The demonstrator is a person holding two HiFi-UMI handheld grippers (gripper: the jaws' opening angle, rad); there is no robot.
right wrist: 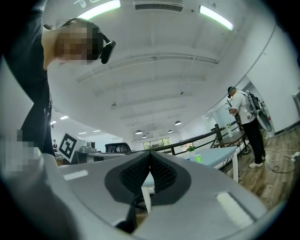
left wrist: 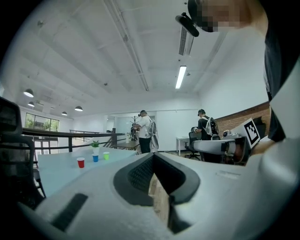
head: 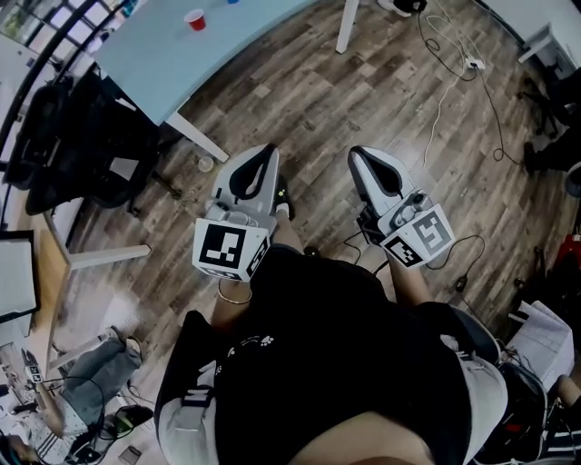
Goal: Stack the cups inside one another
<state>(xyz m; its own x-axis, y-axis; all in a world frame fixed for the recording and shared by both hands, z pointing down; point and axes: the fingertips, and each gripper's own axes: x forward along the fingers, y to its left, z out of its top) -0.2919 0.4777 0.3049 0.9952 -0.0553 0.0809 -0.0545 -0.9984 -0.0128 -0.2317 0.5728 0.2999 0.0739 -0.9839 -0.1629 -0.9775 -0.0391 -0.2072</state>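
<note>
Three small cups stand apart on the pale blue table [head: 172, 54]: a red cup [left wrist: 80, 162], a blue cup [left wrist: 95, 158] and a green cup [left wrist: 106, 155]. The head view shows the red cup [head: 195, 19] far ahead at the upper left. In the right gripper view only the green cup [right wrist: 197, 158] shows. My left gripper [head: 269, 150] and right gripper [head: 357, 153] are held side by side over the wooden floor, well short of the table. Both are shut with nothing in them; their tips meet in the left gripper [left wrist: 152, 155] and right gripper [right wrist: 150, 153] views.
A small potted plant [left wrist: 95, 146] stands behind the cups. A black office chair [head: 82, 145] sits at the table's near left. White table legs [head: 195, 136] and cables [head: 454, 82] cross the floor ahead. Two people [left wrist: 144, 131] stand by desks farther back.
</note>
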